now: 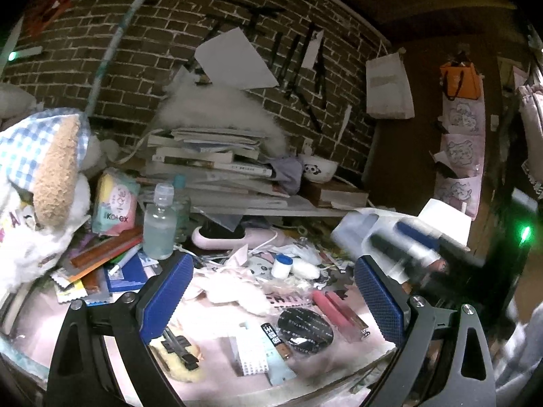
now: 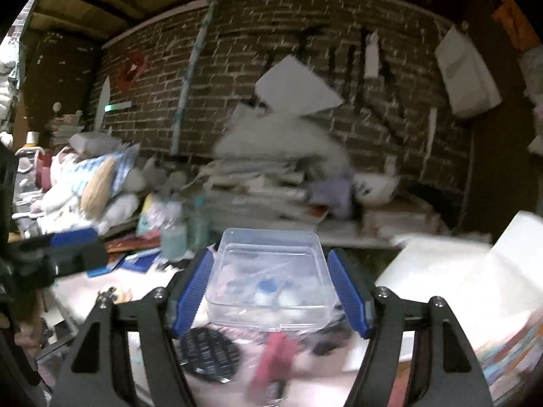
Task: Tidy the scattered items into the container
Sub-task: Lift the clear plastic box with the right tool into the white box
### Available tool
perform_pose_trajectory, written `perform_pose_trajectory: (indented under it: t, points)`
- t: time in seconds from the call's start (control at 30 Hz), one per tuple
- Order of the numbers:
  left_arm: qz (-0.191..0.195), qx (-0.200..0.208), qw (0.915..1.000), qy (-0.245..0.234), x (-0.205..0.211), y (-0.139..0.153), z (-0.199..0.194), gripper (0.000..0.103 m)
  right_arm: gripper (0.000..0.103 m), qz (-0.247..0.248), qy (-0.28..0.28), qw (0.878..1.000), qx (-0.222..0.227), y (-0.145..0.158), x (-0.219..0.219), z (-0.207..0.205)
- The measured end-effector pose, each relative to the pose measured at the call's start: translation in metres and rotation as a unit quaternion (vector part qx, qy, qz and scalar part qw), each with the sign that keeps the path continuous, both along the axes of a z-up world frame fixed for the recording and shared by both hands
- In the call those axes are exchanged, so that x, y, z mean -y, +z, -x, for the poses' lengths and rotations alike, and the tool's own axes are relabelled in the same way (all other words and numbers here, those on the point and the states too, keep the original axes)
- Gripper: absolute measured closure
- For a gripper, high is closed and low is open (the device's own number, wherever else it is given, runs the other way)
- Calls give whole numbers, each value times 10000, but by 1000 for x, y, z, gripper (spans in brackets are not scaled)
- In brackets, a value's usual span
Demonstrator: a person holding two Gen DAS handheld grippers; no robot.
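Holding a clear plastic container [image 2: 269, 279] between its blue pads, the right gripper [image 2: 271, 291] has it clamped above the cluttered table, and that whole view is pretty blurry. The left gripper [image 1: 271, 300] hangs over the pink tabletop [image 1: 217, 369] with its jaws spread wide and nothing between them. Nearest to it are a black round patch [image 1: 304, 329], a pair of pink tubes [image 1: 334, 308] just right of that, and a yellow hair clip [image 1: 178, 349] down on the left. A bit farther out there's a small white bottle with a blue cap [image 1: 282, 266] sitting among crumpled tissues. Farther left stands a clear bottle [image 1: 159, 225] beside a Kotex pack [image 1: 115, 201]. Way at the back, a messy stack of books [image 1: 210, 166] leans against the brick wall [image 1: 176, 34], with a panda bowl [image 1: 319, 169] to its right.
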State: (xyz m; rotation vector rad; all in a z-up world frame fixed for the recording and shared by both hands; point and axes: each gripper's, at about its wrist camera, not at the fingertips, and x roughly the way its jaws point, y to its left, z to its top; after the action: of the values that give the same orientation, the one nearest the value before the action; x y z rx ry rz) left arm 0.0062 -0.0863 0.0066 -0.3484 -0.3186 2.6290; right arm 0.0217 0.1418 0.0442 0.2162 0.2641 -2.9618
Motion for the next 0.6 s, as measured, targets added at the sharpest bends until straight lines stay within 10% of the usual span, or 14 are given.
perform_pose_trajectory:
  t: [0.2, 0.6]
  points:
    - [-3, -61, 9998, -200, -8, 0, -2, 8, 35, -200, -733, 9969, 184, 49, -58, 3]
    - [110, -36, 9990, -424, -27, -1, 0, 8, 35, -561, -1375, 9572, 2484, 51, -146, 67]
